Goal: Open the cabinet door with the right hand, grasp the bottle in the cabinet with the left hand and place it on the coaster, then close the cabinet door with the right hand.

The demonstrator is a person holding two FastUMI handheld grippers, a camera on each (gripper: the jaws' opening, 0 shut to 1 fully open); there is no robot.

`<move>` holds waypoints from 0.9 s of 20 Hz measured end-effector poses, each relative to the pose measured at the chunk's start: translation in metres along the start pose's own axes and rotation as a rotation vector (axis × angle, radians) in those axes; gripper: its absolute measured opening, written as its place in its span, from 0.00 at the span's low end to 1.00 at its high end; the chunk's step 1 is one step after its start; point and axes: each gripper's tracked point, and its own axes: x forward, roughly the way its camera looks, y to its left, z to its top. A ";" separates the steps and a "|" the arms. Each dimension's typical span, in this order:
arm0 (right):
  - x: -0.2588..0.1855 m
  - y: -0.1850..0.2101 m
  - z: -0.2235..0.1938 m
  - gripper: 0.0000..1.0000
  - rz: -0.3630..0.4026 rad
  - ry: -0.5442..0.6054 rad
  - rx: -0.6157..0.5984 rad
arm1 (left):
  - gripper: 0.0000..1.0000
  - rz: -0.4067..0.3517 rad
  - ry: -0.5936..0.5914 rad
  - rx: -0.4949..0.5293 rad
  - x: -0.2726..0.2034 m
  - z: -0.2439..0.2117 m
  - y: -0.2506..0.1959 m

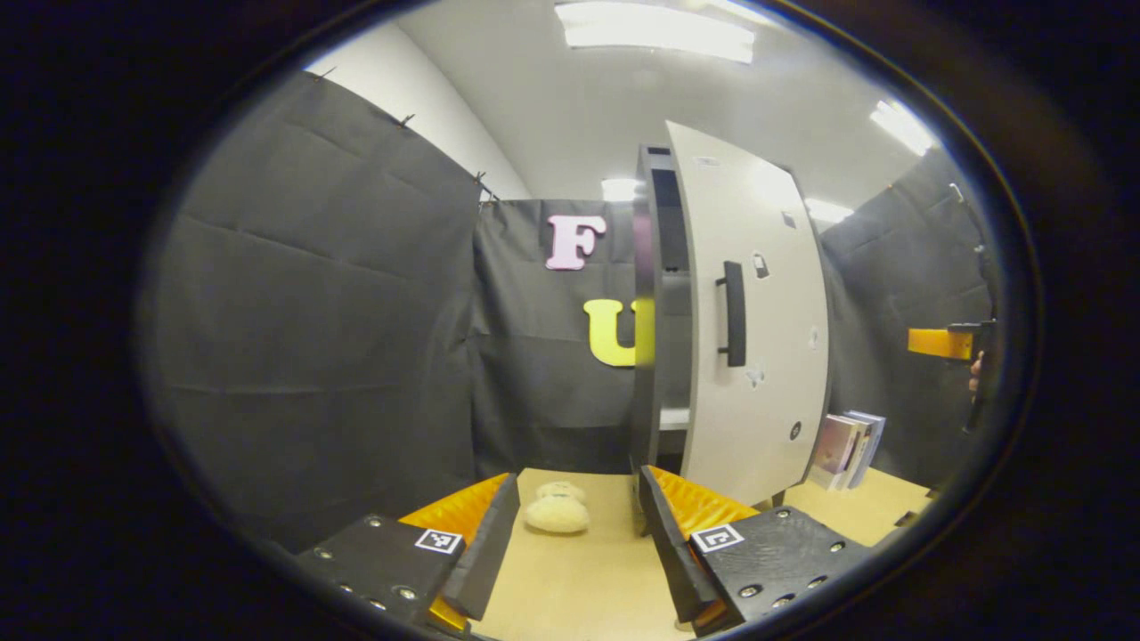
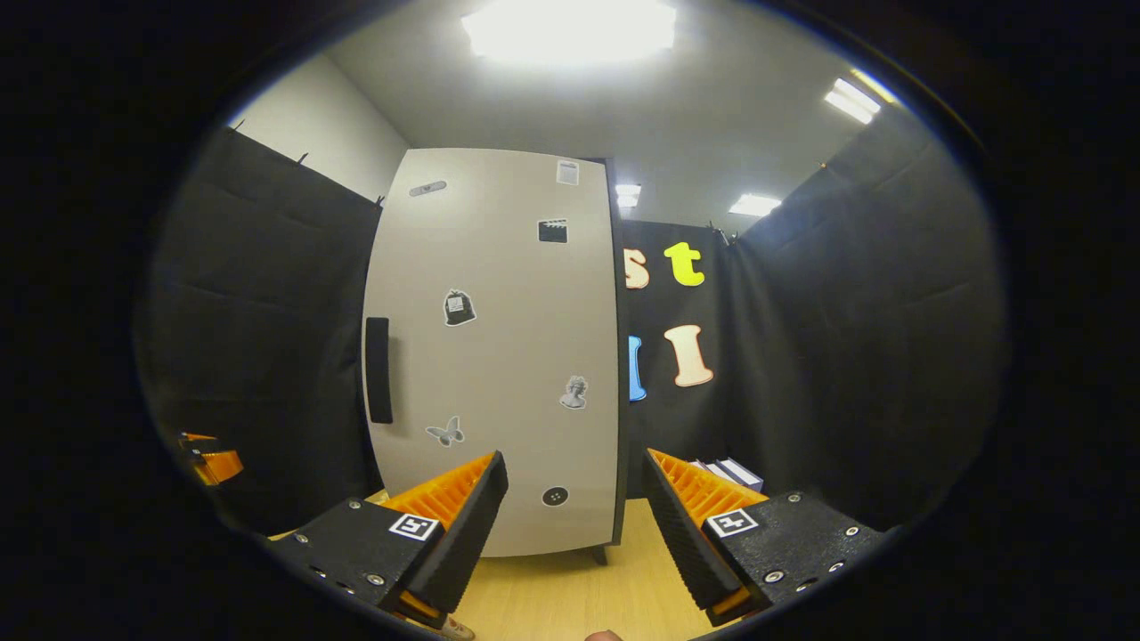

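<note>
Spread wide and holding nothing, the left gripper (image 1: 577,534) hangs low over a light wooden table (image 1: 579,588) in the left gripper view. Just past its fingertips lies a small cream plush toy (image 1: 557,509). Beyond that stands the cabinet (image 1: 661,303), its pale door (image 1: 753,320) swung partly open, the dark handle (image 1: 733,313) facing the camera and a slice of shelf visible through the gap. Whether the bottle is inside cannot be told from this angle; no coaster can be made out either. A few books (image 1: 846,448) lean at the door's far side, and at the right edge the other gripper (image 1: 948,343) hovers well apart from the handle.

From the right gripper view, the right gripper (image 2: 574,525) is likewise spread and empty above the table (image 2: 570,596). Facing it squarely is the door (image 2: 494,356), dotted with small stickers, its handle (image 2: 378,369) near the left edge. This view adds the books (image 2: 735,472) behind the right finger and the left gripper (image 2: 209,458) low at the far left.
</note>
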 end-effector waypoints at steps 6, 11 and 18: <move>-0.002 -0.014 -0.002 0.93 0.008 -0.004 -0.018 | 0.72 -0.026 -0.011 0.019 0.002 0.013 -0.060; -0.004 -0.021 -0.006 0.93 0.001 0.001 -0.003 | 0.78 -0.032 -0.014 0.038 0.000 0.018 -0.095; -0.007 -0.025 -0.015 0.93 -0.012 0.027 0.044 | 0.77 -0.012 -0.016 0.053 -0.002 0.021 -0.114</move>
